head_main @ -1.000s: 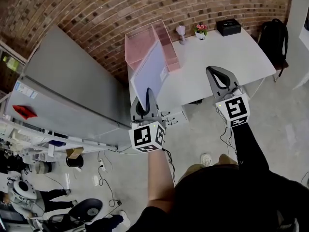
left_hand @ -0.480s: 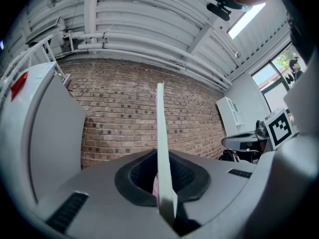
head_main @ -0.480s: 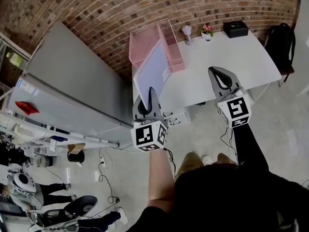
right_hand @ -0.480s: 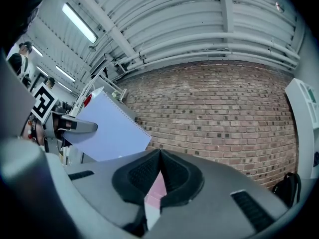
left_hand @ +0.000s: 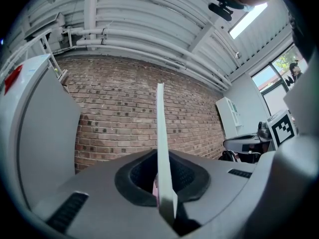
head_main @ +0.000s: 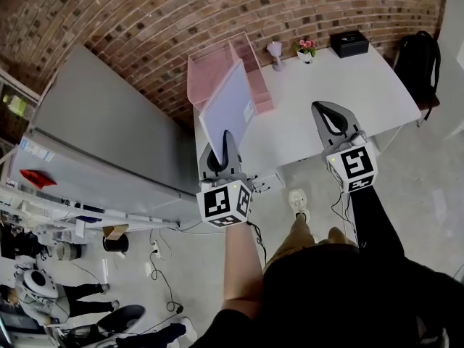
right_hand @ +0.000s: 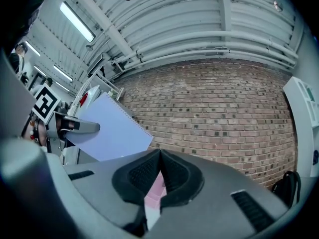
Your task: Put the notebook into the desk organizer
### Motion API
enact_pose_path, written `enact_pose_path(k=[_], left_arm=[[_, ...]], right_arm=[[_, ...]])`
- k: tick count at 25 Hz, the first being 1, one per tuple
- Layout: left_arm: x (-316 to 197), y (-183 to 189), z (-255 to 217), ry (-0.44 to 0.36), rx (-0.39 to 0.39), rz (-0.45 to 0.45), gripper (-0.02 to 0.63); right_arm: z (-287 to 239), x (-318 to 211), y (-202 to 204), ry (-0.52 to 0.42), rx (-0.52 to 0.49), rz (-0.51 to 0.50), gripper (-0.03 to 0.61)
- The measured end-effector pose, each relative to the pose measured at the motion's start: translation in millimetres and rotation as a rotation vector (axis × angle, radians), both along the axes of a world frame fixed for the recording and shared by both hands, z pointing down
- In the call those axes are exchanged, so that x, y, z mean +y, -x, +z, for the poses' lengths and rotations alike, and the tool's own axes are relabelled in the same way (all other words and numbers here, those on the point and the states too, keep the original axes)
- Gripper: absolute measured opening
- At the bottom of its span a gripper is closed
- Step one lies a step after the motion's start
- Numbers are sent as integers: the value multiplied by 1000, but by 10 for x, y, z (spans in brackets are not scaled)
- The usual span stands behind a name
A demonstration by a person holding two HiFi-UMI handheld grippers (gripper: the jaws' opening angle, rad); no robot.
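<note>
The left gripper (head_main: 225, 142) is clamped on the lower edge of the notebook (head_main: 229, 106). The notebook stands upright in the air by the front left corner of the table (head_main: 341, 85), short of the pink organizer (head_main: 217, 64) at the back left corner against the brick wall. The right gripper (head_main: 320, 112) hangs near the front edge with its jaws together — nothing in them.

The likely trouble is the grip. Pinched low and on one edge, the tall notebook could swing or slip as it is tipped in. It may also catch the organizer's rim or a divider — the light box, with nothing steadying it, could then slide toward the left edge.
</note>
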State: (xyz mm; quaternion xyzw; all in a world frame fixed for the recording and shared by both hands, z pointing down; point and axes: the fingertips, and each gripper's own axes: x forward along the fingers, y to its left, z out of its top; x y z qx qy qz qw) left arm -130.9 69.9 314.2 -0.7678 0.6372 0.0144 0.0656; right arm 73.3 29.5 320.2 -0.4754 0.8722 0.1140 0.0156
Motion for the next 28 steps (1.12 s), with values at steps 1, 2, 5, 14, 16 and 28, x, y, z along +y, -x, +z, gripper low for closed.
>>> enact_pose_path(k=[1, 2, 5, 14, 16, 28], left_arm=[[-45, -2, -4, 1, -2, 3, 38], [-92, -3, -10, 1, -6, 7, 38], [-243, 6, -17, 5, -8, 21, 38], [-788, 125, 42, 27, 1, 13, 38], [-904, 169, 66, 31, 5, 8, 38], [-1736, 225, 17, 30, 21, 23, 38]], right_arm=[[4, -40, 5, 2, -1, 1, 21], [5, -84, 10, 5, -1, 3, 21], [3, -221, 42, 12, -1, 7, 21], [61, -693, 119, 28, 5, 8, 21], [81, -794, 147, 30, 10, 8, 21], [6, -1538, 199, 31, 39, 39, 21]])
